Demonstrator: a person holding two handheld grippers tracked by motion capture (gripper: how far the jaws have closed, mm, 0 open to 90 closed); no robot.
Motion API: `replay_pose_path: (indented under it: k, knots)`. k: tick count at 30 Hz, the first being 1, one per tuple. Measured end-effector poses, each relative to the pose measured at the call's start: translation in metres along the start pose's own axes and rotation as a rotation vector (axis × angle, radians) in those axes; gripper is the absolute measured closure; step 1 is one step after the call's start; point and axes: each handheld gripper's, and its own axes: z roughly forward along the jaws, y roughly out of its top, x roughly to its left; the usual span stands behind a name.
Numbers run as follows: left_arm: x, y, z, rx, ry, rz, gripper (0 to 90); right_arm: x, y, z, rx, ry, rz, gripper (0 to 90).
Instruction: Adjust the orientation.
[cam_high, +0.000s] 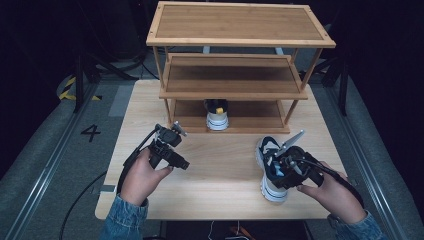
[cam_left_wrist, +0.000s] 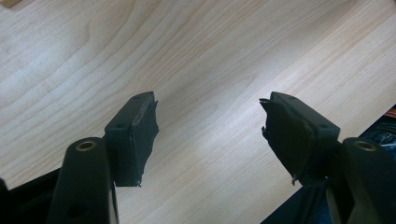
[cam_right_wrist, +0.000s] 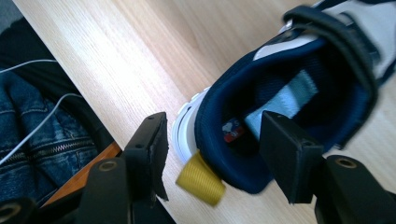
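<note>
A navy and white sneaker (cam_high: 270, 167) with a yellow heel loop lies on the table at the front right, its toe pointing away from the person. My right gripper (cam_high: 281, 167) is open over its heel. In the right gripper view one jaw reaches inside the shoe opening (cam_right_wrist: 299, 93) and the other stands outside beside the yellow loop (cam_right_wrist: 201, 179). A matching sneaker (cam_high: 217, 113) stands on the bottom shelf of the wooden rack (cam_high: 235, 70), heel towards me. My left gripper (cam_high: 181, 161) is open above bare tabletop (cam_left_wrist: 205, 60), with nothing between its pads.
The three-tier wooden rack stands at the back of the light wood table (cam_high: 220, 185); its upper two shelves are bare. Denim and a white cable (cam_right_wrist: 32, 107) show past the table's front edge. Dark floor with a painted number 4 (cam_high: 90, 132) lies to the left.
</note>
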Motion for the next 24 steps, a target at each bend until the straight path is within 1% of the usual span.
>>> replay_pose_path:
  k: [1, 2, 3, 4, 5, 6, 7, 8, 9, 10, 11, 12, 13, 14, 15, 16, 17, 18, 19, 20, 22, 23, 24]
  knots:
    - [0.000, -0.001, 0.001, 0.000, -0.010, -0.014, 33.7, 0.000, 0.002, 0.006, 0.024, 0.011, 0.001, 45.1]
    - [0.002, -0.001, 0.001, 0.004, 0.004, -0.001, 33.7, 0.000, 0.002, 0.006, 0.024, 0.011, 0.001, 45.1]
    - [0.002, -0.002, 0.001, 0.004, 0.001, -0.013, 33.6, 0.000, 0.003, 0.008, 0.033, 0.019, -0.002, 45.3]
    - [0.003, -0.002, 0.000, 0.010, -0.004, -0.011, 33.6, 0.000, 0.003, 0.010, 0.039, 0.021, -0.004, 46.3]
    - [0.004, -0.002, 0.000, 0.007, -0.003, -0.020, 33.3, -0.001, 0.004, 0.015, 0.056, 0.030, -0.006, 47.4]
    - [0.005, -0.003, 0.000, 0.003, 0.007, -0.013, 33.3, -0.001, 0.004, 0.015, 0.056, 0.030, -0.006, 47.4]
    - [0.006, -0.004, 0.000, 0.002, 0.002, -0.027, 33.2, -0.001, 0.004, 0.019, 0.076, 0.035, -0.004, 48.1]
    - [0.006, -0.004, 0.000, 0.002, 0.002, -0.027, 33.1, -0.001, 0.004, 0.019, 0.076, 0.035, -0.004, 48.1]
    - [0.008, -0.005, 0.001, 0.007, 0.000, -0.033, 33.1, -0.001, 0.005, 0.024, 0.092, 0.040, 0.000, 48.5]
    - [0.008, -0.005, 0.001, 0.007, 0.000, -0.033, 33.0, -0.001, 0.005, 0.024, 0.092, 0.040, 0.000, 48.5]
    - [0.010, -0.006, 0.001, 0.008, 0.013, -0.029, 32.8, -0.001, 0.006, 0.027, 0.105, 0.047, -0.002, 50.1]
    - [0.010, -0.006, 0.001, 0.008, 0.013, -0.029, 32.8, 0.000, 0.007, 0.028, 0.112, 0.049, -0.006, 50.9]
    - [0.010, -0.008, 0.002, 0.011, 0.004, -0.052, 32.8, 0.000, 0.007, 0.030, 0.121, 0.051, -0.008, 51.8]
    - [0.012, -0.009, 0.002, 0.017, 0.026, -0.043, 32.8, 0.000, 0.008, 0.032, 0.131, 0.052, -0.004, 53.4]
    - [0.012, -0.009, 0.002, 0.017, 0.026, -0.043, 32.9, 0.000, 0.008, 0.032, 0.131, 0.052, -0.004, 53.4]
    - [0.013, -0.010, 0.003, 0.020, 0.039, -0.059, 33.0, -0.001, 0.009, 0.034, 0.144, 0.054, 0.002, 57.5]
    - [0.015, -0.011, 0.003, 0.027, 0.060, -0.057, 33.0, -0.001, 0.009, 0.034, 0.144, 0.054, 0.002, 57.5]
    - [0.017, -0.012, 0.004, 0.029, 0.058, -0.079, 33.1, -0.001, 0.009, 0.035, 0.146, 0.053, 0.002, 59.0]
    - [0.020, -0.014, 0.004, 0.028, 0.057, -0.081, 33.2, -0.002, 0.010, 0.036, 0.164, 0.050, -0.003, 63.1]
    - [0.021, -0.015, 0.005, 0.026, 0.049, -0.105, 33.2, -0.002, 0.010, 0.036, 0.164, 0.050, -0.003, 63.1]
    - [0.025, -0.017, 0.005, 0.028, 0.051, -0.103, 33.2, -0.003, 0.010, 0.037, 0.167, 0.059, -0.002, 65.8]
    - [0.026, -0.018, 0.004, 0.033, 0.047, -0.115, 33.1, -0.003, 0.010, 0.037, 0.169, 0.065, -0.004, 66.9]
    - [0.026, -0.018, 0.004, 0.023, 0.045, -0.133, 33.0, -0.002, 0.010, 0.037, 0.168, 0.071, -0.008, 68.6]
